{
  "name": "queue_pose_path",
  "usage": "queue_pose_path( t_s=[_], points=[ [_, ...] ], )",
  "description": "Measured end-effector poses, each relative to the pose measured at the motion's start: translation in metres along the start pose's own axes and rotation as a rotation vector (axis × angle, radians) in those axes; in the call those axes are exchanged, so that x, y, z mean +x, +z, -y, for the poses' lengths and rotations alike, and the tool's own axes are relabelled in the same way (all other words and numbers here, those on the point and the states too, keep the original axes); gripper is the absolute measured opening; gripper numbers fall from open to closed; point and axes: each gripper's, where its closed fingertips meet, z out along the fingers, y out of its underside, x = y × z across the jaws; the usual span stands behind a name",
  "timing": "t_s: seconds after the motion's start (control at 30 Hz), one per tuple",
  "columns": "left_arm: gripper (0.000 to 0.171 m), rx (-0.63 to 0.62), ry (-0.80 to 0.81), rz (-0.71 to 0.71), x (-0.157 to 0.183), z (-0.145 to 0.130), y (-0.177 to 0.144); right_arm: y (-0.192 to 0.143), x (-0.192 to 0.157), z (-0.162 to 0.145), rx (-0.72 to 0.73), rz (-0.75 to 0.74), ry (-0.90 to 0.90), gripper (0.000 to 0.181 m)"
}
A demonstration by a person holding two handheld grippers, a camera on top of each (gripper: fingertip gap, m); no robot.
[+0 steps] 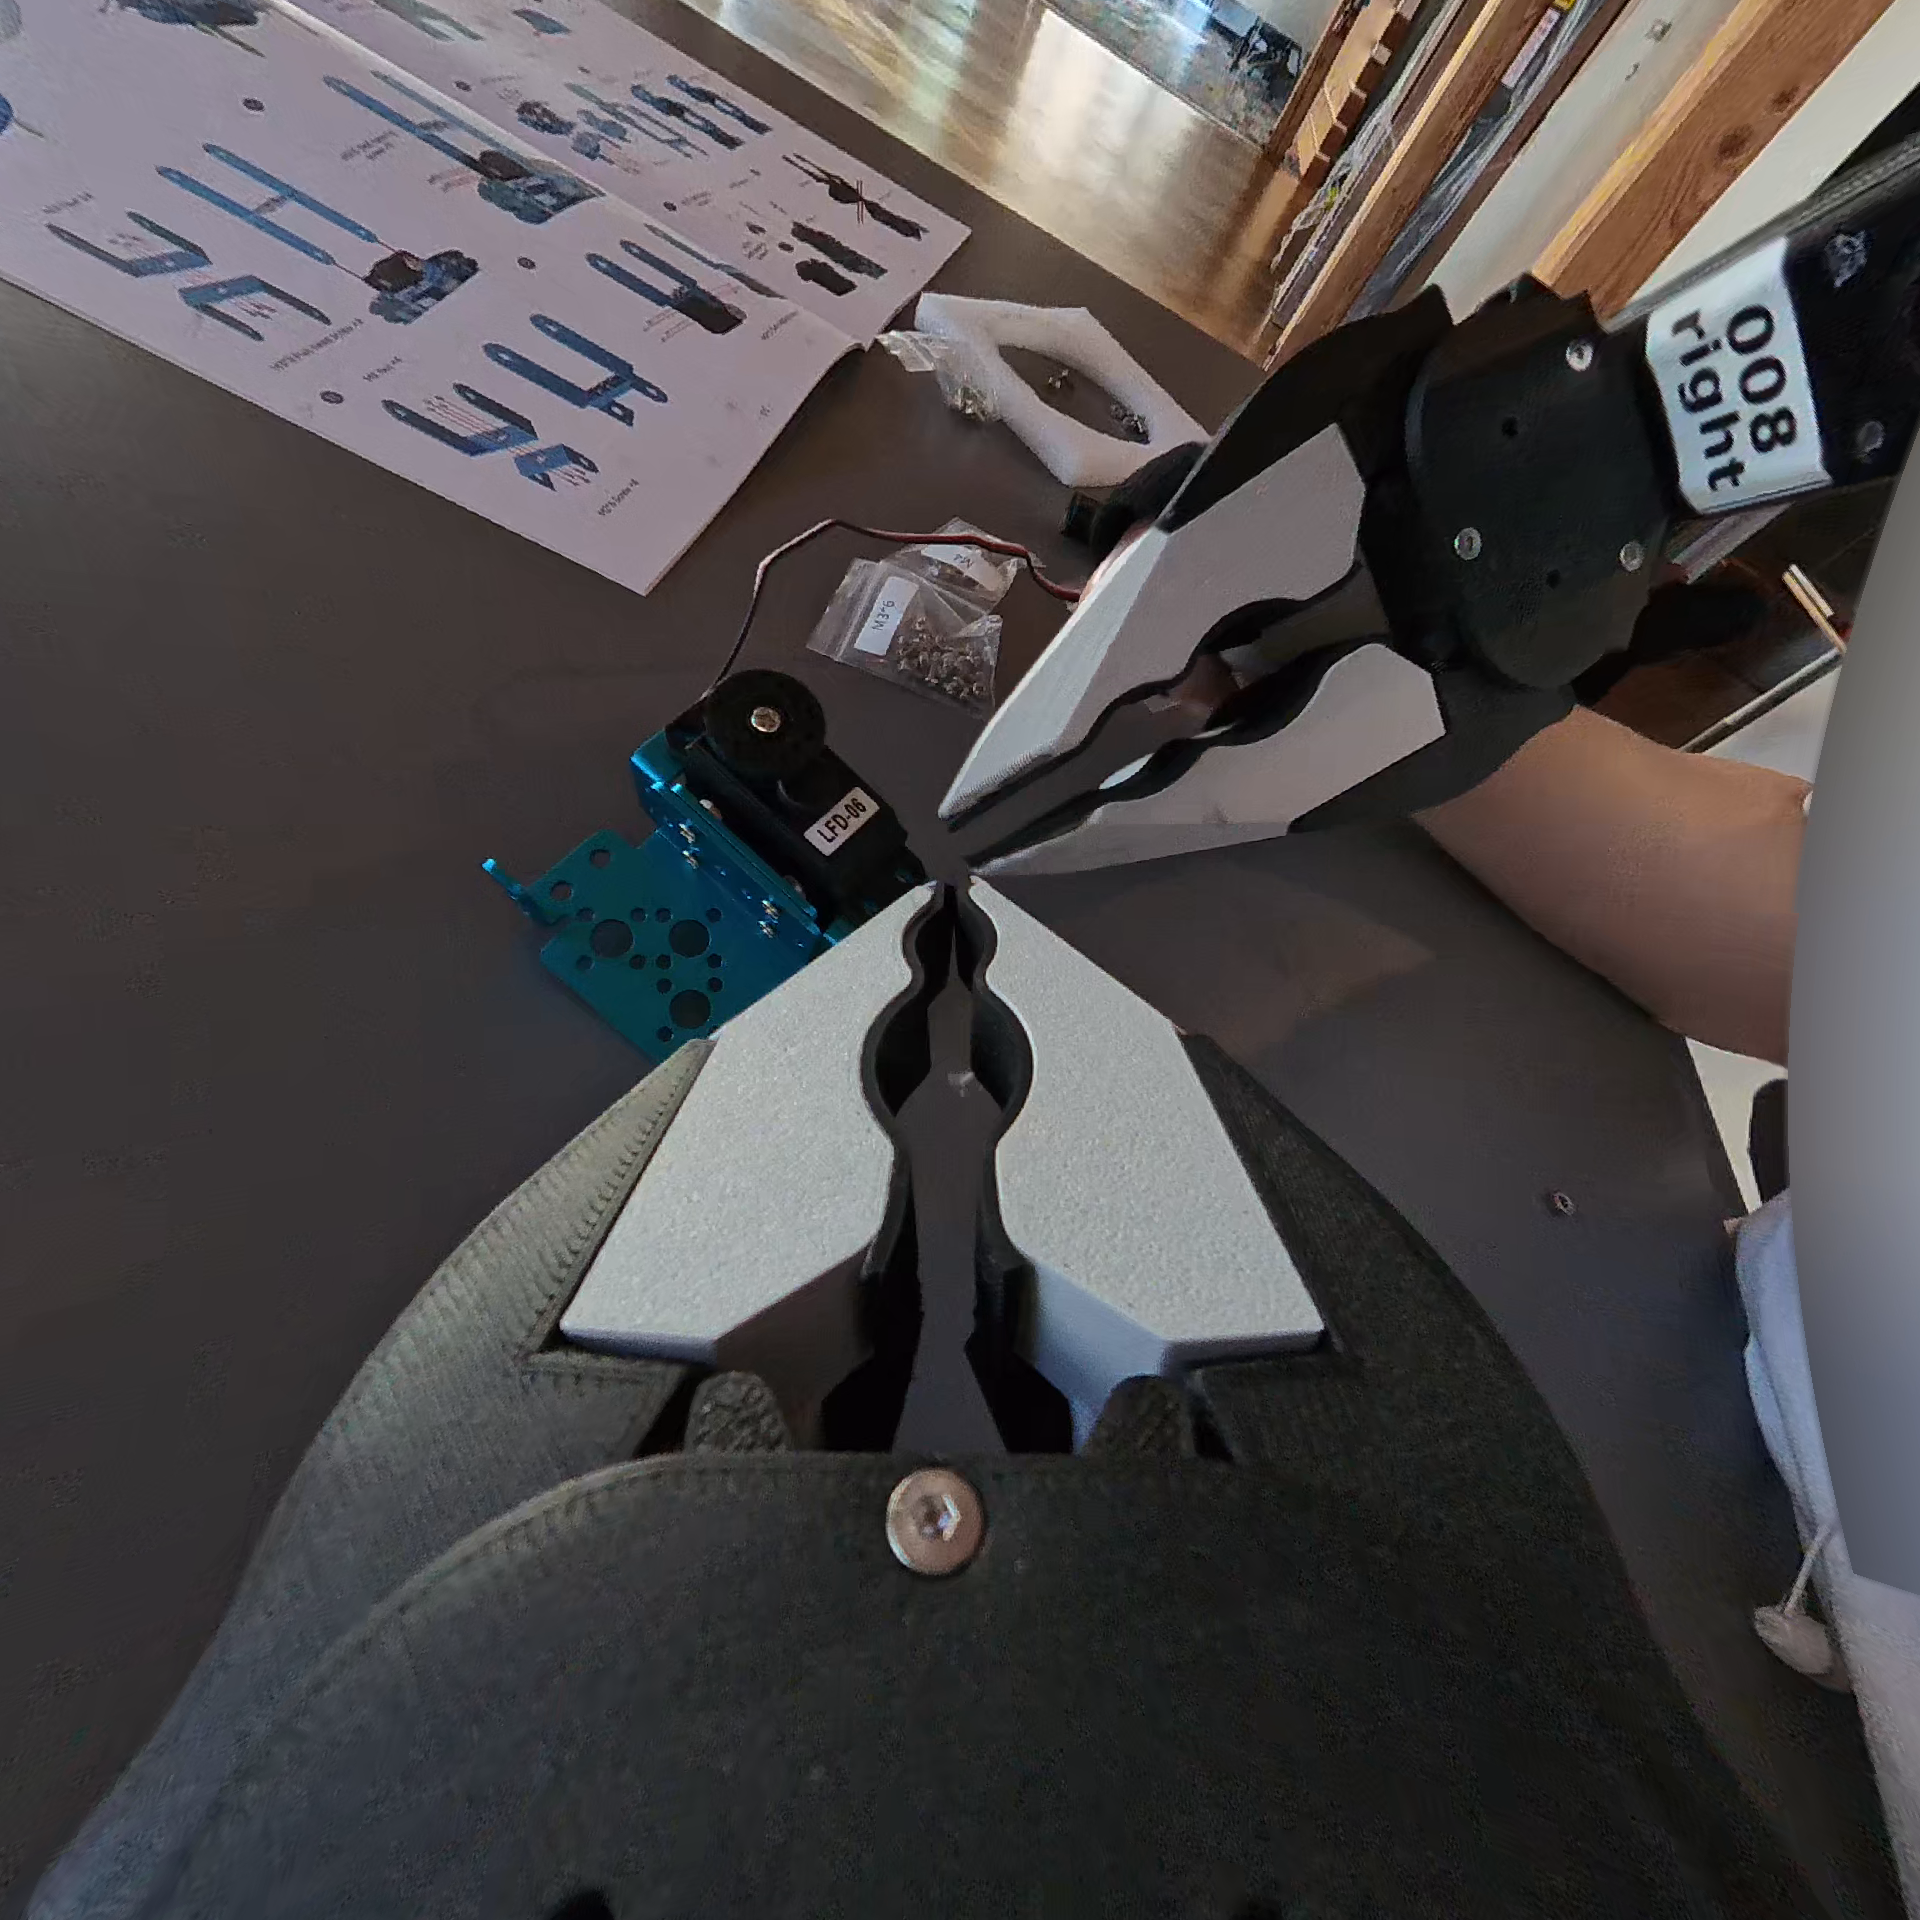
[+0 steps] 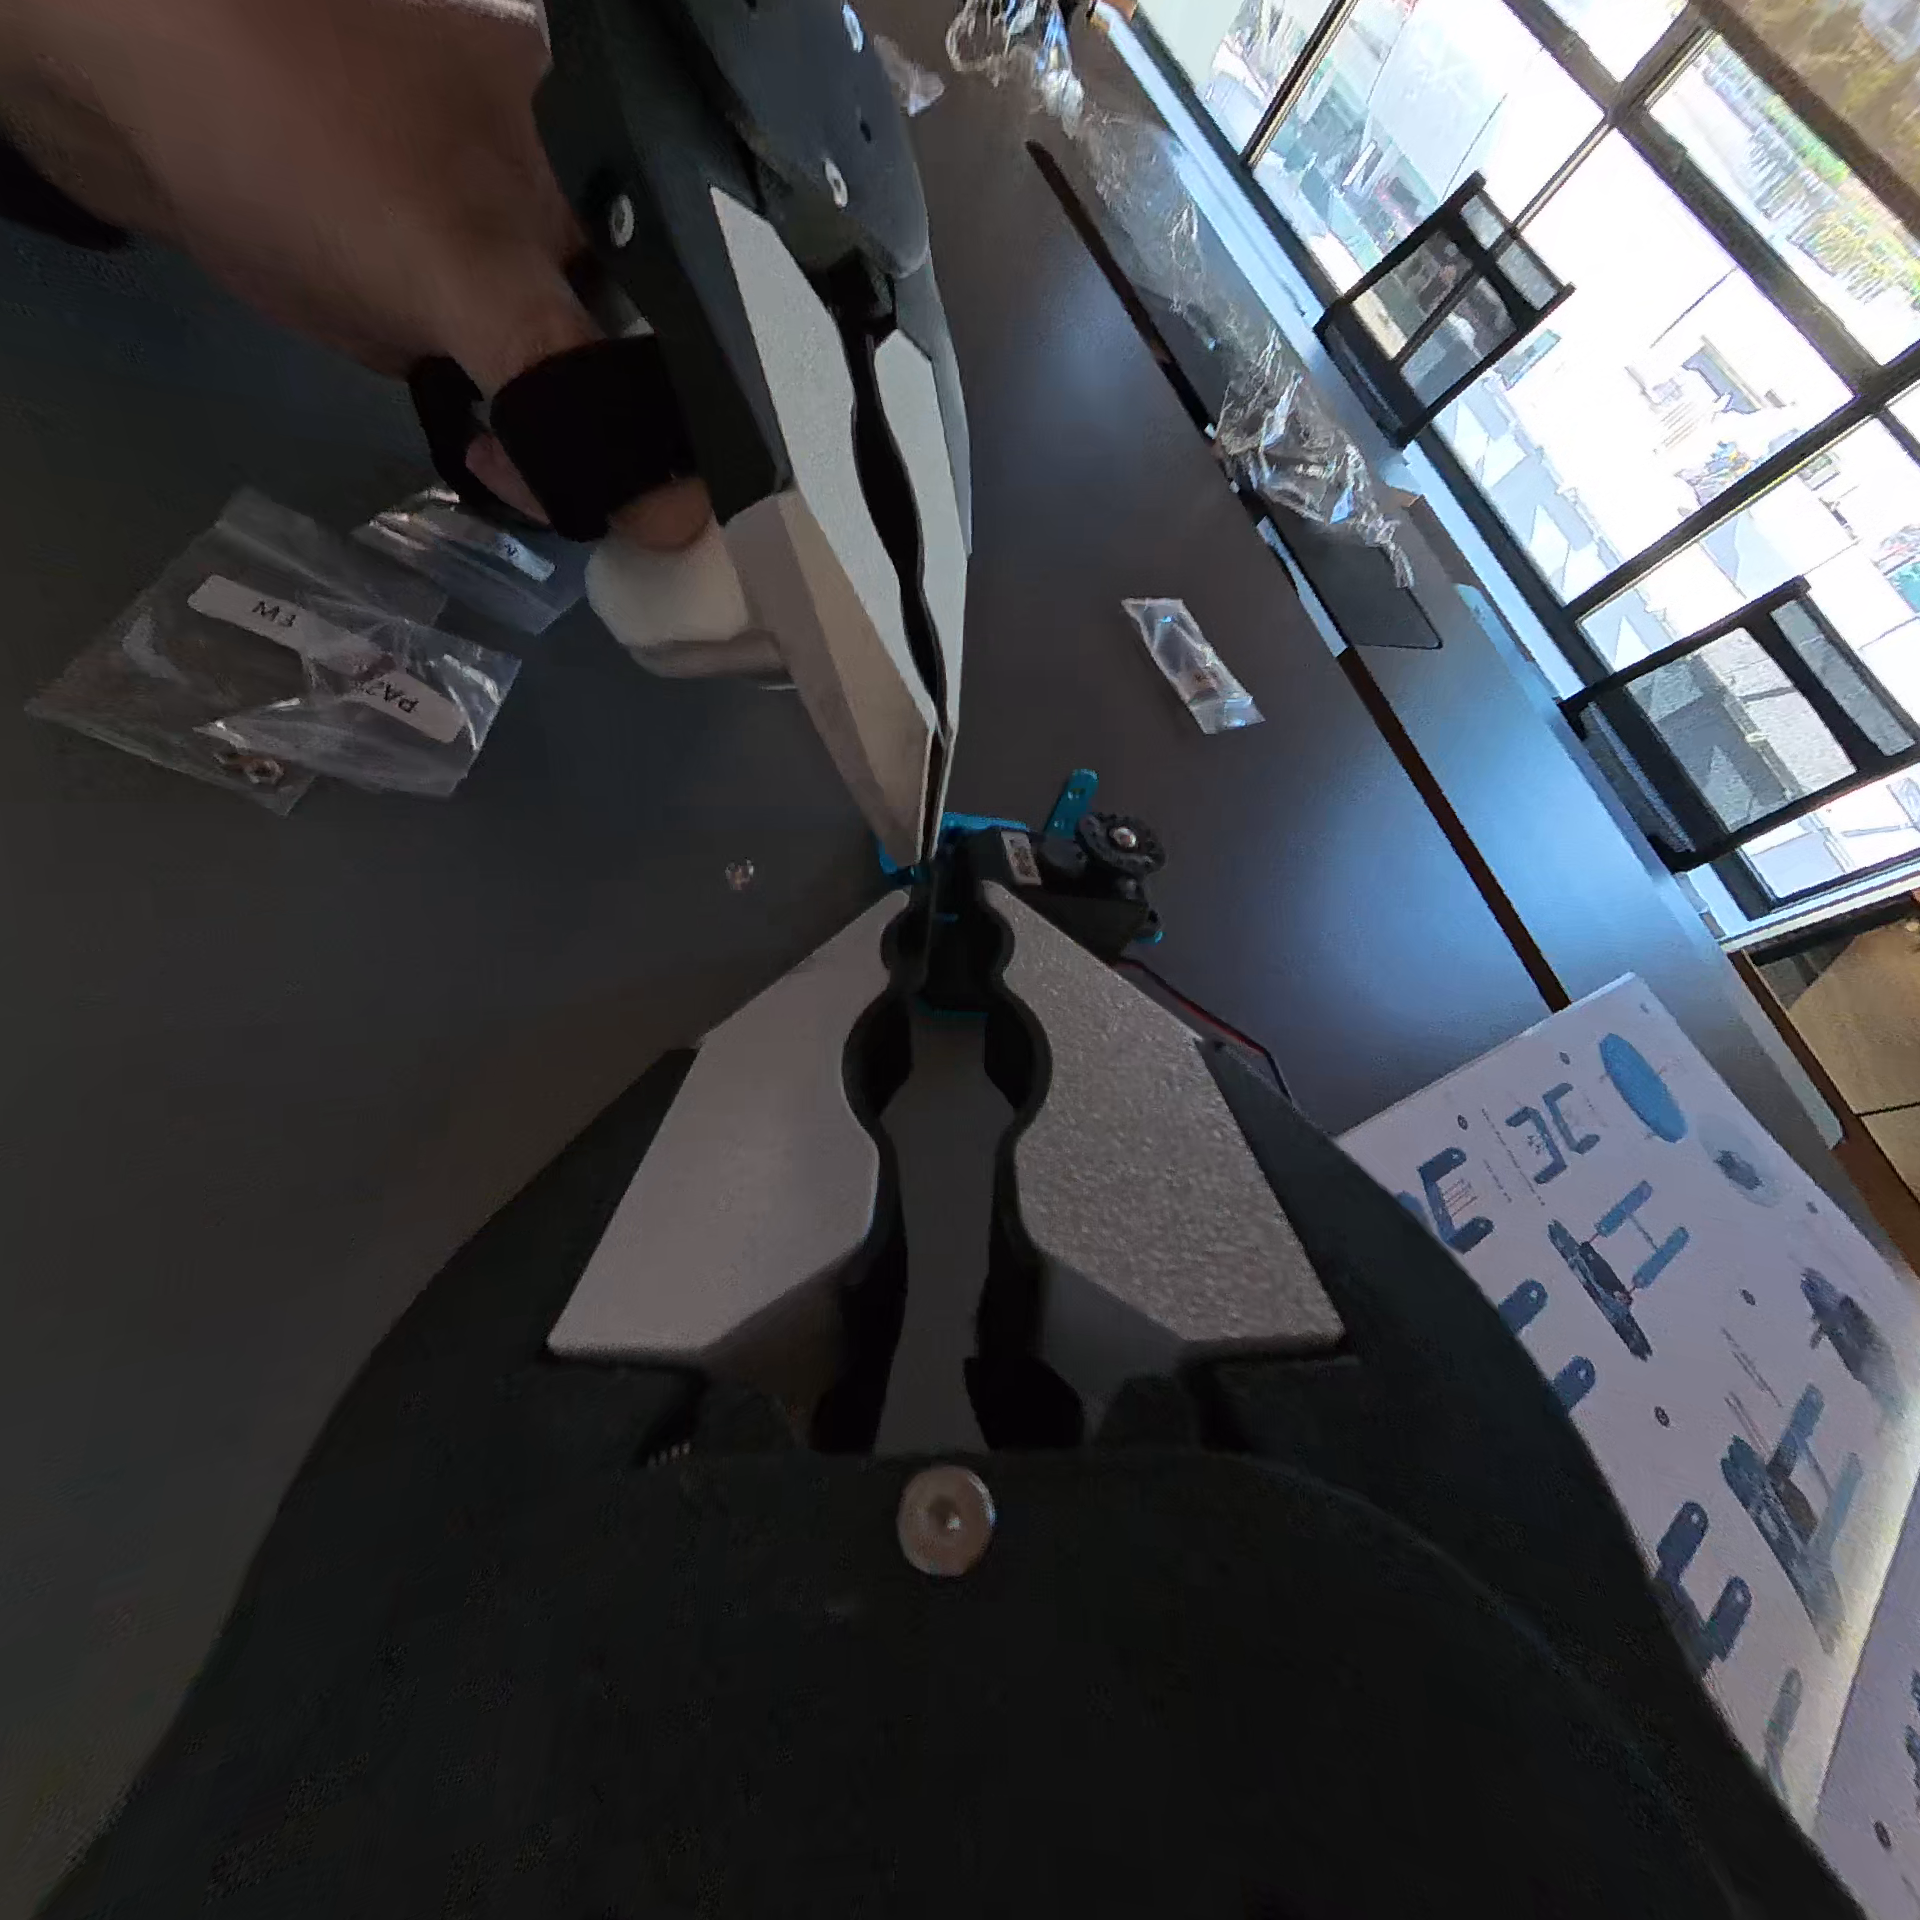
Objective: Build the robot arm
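A blue metal bracket (image 1: 644, 935) with a black servo (image 1: 800, 790) mounted on it lies on the dark table (image 1: 260, 831). My left gripper (image 1: 951, 891) is shut, its tips just right of the servo's near end. I cannot make out anything between its pads. My right gripper (image 1: 961, 840) comes in from the right and almost meets the left tips. Its jaws stand slightly apart, and nothing shows between them. In the right wrist view the right gripper (image 2: 940, 909) points at the servo (image 2: 1101, 883), and the left gripper (image 2: 932, 831) reaches down from above.
An instruction sheet (image 1: 416, 260) lies at the back left. Small bags of screws (image 1: 914, 623) and a white foam piece (image 1: 1049, 364) lie behind the servo. More bags (image 2: 281, 665) and a loose nut (image 2: 739, 873) lie on the table. A person's forearm (image 1: 1621, 894) is at right. Left and right tips are no more than a few centimetres apart. The blue metal bracket (image 1: 644, 935) is about equally far from each gripper, around 6 cm.
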Motion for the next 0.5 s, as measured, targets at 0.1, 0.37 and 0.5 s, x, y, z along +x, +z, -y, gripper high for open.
queue_pose_path(
  t_s=[0.1, 0.37, 0.5],
  points=[
    [0.000, -0.019, 0.028, 0.045, -0.008, -0.001, -0.006, -0.003, 0.000, -0.010, -0.035, 0.037, 0.029, 0.007],
    [0.000, -0.060, 0.001, 0.131, -0.040, -0.005, -0.036, 0.003, -0.052, 0.019, 0.010, 0.328, 0.158, 0.010],
    [0.000, -0.005, -0.013, 0.169, -0.045, 0.002, -0.038, 0.014, -0.068, 0.006, -0.105, 0.371, 0.168, 0.012]
  ],
)
